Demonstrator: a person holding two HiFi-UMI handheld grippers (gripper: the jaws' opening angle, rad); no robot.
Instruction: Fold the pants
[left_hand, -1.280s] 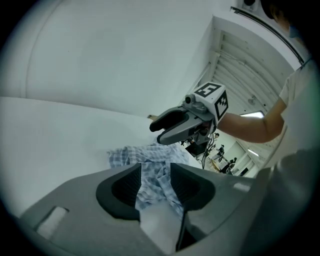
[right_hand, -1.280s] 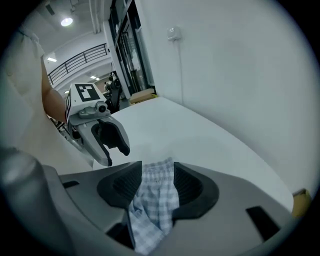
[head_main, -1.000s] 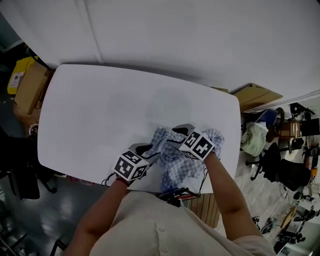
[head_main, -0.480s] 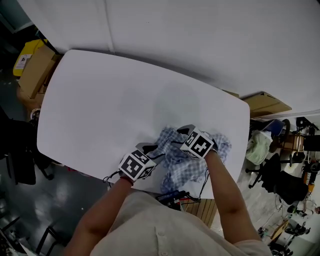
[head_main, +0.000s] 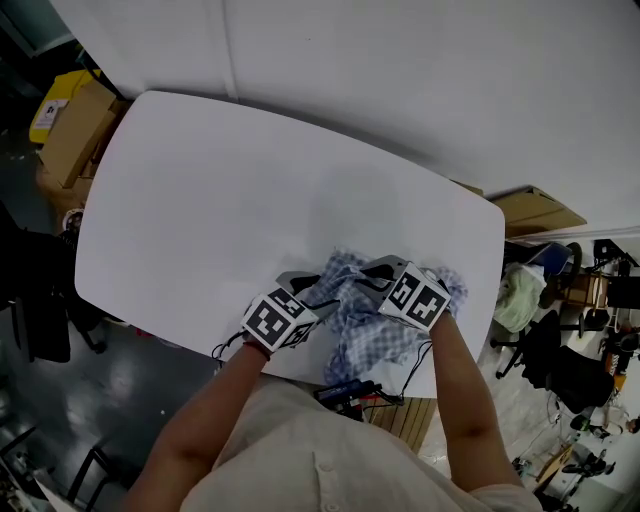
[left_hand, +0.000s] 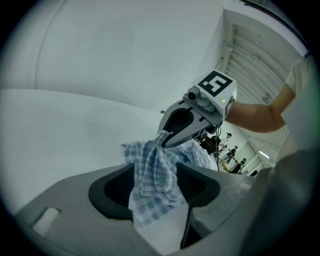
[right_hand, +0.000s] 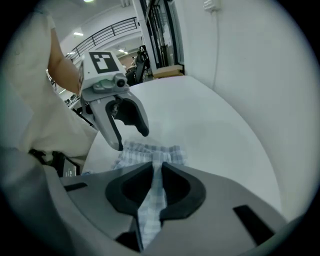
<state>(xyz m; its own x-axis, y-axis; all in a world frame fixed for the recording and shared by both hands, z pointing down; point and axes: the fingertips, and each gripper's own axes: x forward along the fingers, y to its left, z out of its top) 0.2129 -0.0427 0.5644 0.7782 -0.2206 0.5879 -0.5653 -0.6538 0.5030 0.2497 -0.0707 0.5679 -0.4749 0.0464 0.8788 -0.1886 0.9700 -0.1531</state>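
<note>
The pants (head_main: 372, 338) are a crumpled blue-checked bundle near the front right edge of the white table (head_main: 220, 200). My right gripper (head_main: 374, 272) has just been closing and is shut on a narrow fold of the pants (right_hand: 150, 152), which runs between its jaws (right_hand: 156, 172). In the left gripper view that fold (left_hand: 150, 175) hangs from the right gripper (left_hand: 163, 140). My left gripper (head_main: 305, 288) has just been opening. Its jaws (left_hand: 156, 182) stand wide, with the hanging cloth loose between them. The right gripper view shows the left gripper (right_hand: 130, 139) just behind the bundle.
Cardboard boxes (head_main: 70, 140) stand on the floor left of the table and another box (head_main: 540, 210) at its right end. Office chairs and clutter (head_main: 550, 350) fill the floor at the right. A white wall runs behind the table.
My right gripper has shifted a little to the right and toward me over the bundle. The left gripper stays at the bundle's left side.
</note>
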